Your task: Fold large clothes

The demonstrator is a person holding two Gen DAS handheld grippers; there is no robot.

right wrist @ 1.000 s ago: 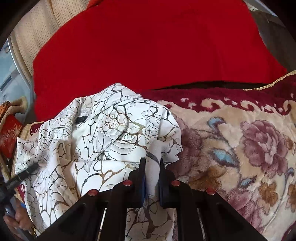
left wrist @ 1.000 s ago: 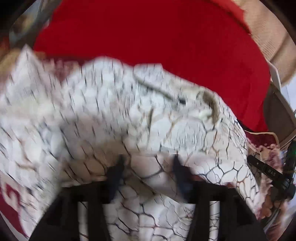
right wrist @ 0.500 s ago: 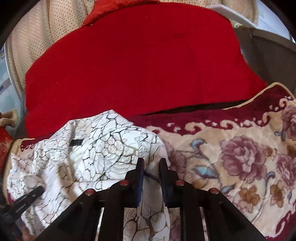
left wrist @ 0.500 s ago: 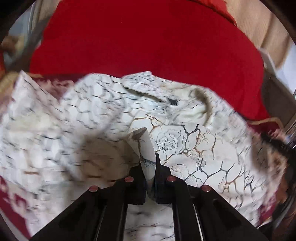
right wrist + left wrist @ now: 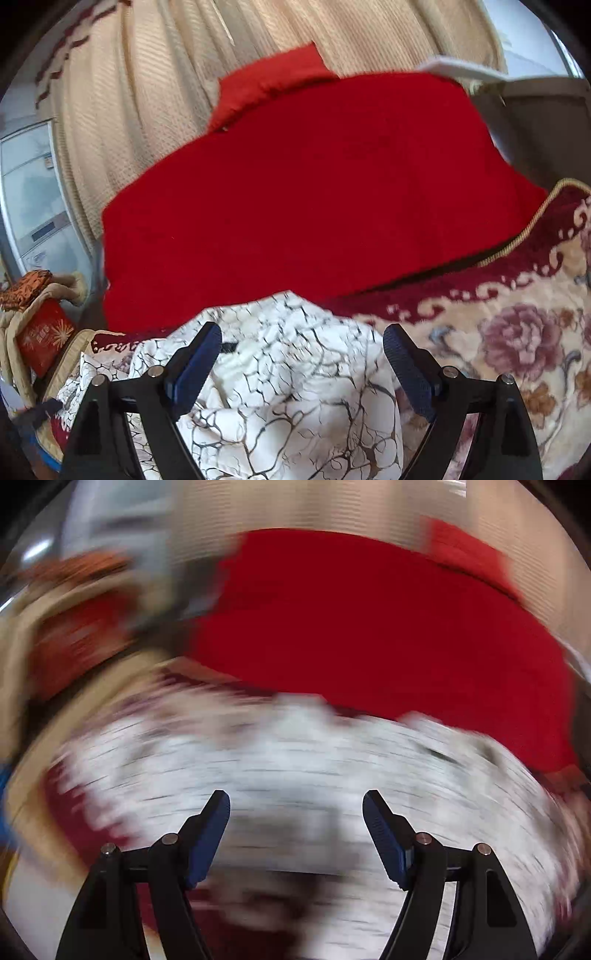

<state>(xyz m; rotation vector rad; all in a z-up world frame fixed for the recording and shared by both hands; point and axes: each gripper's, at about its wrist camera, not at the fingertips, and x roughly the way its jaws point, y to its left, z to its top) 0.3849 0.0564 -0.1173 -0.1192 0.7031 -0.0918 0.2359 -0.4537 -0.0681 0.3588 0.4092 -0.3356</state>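
My left tongs (image 5: pixel 296 821) and right tongs (image 5: pixel 302 354) just sprang apart, both spread, gripping nothing above the white crackle-print garment (image 5: pixel 295 387), red blanket (image 5: pixel 295 192) at 12.

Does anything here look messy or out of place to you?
Only the white patterned garment: it lies rumpled and bunched on the floral blanket, not folded flat. Both grippers hang open above it, holding nothing. The left view is too blurred to judge more.

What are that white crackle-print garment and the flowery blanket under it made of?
White garment: seemingly thin, smooth woven fabric, slightly glossy; it crumples into soft folds. Floral blanket: apparently plush fleece, with a fuzzy matte pile and soft-edged flowers.
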